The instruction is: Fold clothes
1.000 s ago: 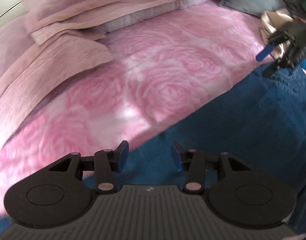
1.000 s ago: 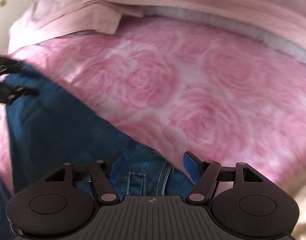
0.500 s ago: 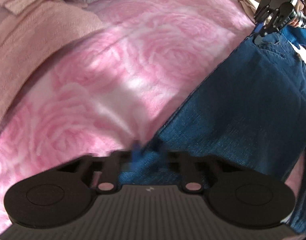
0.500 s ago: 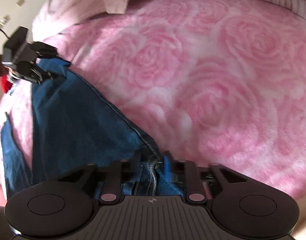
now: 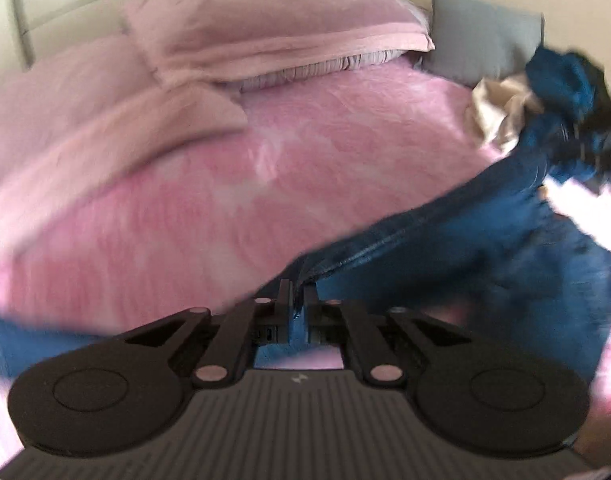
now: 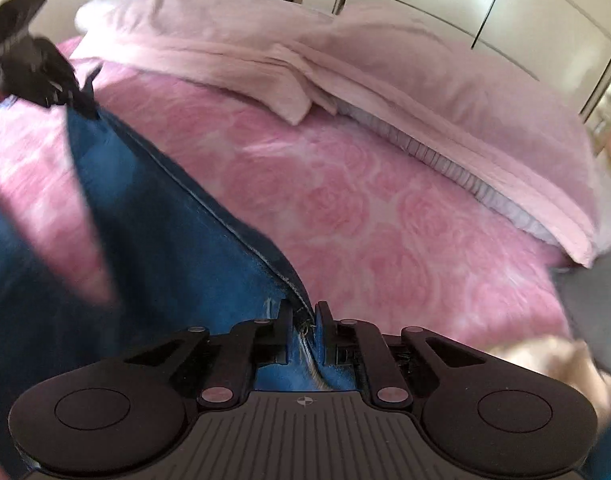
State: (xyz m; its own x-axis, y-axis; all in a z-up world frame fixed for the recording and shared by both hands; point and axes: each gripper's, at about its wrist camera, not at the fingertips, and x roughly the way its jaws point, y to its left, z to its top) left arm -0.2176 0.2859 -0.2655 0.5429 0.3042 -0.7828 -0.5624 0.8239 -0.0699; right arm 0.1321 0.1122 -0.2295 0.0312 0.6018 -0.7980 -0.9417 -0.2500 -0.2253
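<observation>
Pink rose-patterned bed [image 6: 385, 208], with pale pink pillows [image 6: 405, 80] at its head. Blue jeans [image 6: 165, 232] stretched above the blanket between both tools. Left gripper [image 5: 296, 300] with jaws clamped on the denim's edge. Right gripper [image 6: 303, 320] likewise, jaws pinching a seamed denim edge.
</observation>
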